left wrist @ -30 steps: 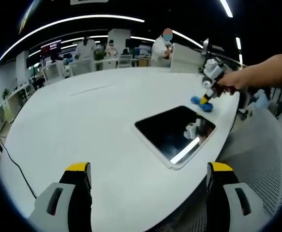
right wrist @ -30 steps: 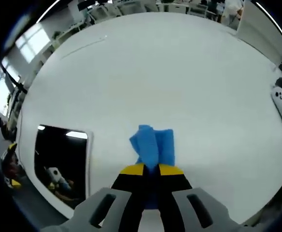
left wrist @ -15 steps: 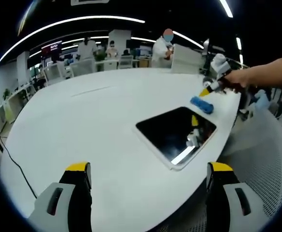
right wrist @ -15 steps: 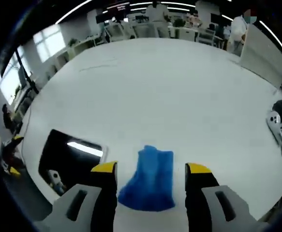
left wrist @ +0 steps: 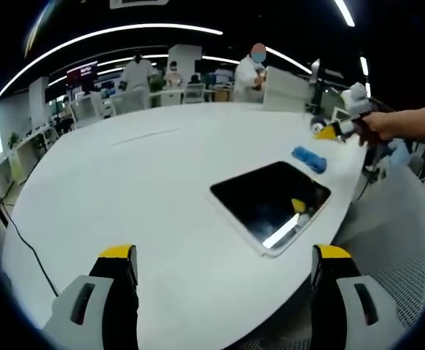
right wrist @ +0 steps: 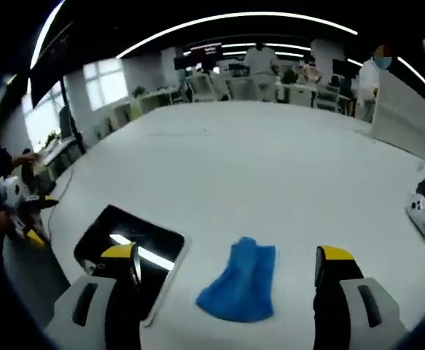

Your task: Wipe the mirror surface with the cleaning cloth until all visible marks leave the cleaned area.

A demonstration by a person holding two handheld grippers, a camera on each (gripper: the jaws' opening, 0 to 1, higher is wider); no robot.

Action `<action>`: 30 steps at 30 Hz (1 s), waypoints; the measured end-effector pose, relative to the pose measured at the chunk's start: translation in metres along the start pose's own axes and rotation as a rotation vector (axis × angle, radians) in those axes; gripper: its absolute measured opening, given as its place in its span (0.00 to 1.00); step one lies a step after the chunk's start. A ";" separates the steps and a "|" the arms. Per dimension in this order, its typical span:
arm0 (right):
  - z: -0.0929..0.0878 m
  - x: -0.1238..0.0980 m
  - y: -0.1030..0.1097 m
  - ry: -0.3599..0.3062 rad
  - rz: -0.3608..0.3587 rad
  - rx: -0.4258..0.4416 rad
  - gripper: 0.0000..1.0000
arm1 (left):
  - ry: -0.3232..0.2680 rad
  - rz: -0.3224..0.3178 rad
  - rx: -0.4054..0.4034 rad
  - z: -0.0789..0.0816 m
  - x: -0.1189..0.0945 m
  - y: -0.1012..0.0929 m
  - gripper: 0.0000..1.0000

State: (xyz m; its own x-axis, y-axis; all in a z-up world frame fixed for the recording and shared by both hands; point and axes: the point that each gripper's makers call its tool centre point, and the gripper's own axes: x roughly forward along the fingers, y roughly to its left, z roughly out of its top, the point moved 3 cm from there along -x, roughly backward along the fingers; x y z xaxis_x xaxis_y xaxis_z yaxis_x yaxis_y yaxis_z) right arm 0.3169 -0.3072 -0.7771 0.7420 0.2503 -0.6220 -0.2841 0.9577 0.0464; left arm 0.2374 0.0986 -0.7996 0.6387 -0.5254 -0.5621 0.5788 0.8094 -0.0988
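Cloth [right wrist: 239,285] now lies released beside mirror [right wrist: 128,251]; right claw [right wrist: 227,292] wide open, lifted.

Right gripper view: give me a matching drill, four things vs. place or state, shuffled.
Things:
1. cloth
2. mirror
3. right gripper
4. game controller

Place or state:
A. open, holding nothing
B. flat on the table, dark, beside the cloth
C. blue, loose on the table between the jaws
D. white, at the table's far right edge

Pairs: 1-C, 2-B, 3-A, 4-D
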 end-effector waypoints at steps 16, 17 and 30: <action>-0.026 -0.015 -0.020 0.022 0.052 0.050 0.98 | -0.081 0.053 -0.011 0.013 -0.006 0.008 1.00; -0.028 -0.016 -0.020 0.022 0.056 0.050 0.98 | -0.080 0.060 -0.025 0.012 -0.006 0.011 1.00; -0.055 -0.037 -0.037 0.051 0.099 0.031 0.98 | -0.048 0.118 -0.031 0.008 -0.009 0.018 1.00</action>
State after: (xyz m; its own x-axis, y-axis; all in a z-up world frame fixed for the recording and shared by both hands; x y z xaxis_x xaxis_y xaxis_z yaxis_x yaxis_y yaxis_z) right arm 0.2669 -0.3591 -0.7986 0.6794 0.3372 -0.6517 -0.3349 0.9327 0.1335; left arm 0.2461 0.1162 -0.7902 0.7251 -0.4378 -0.5316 0.4834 0.8734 -0.0599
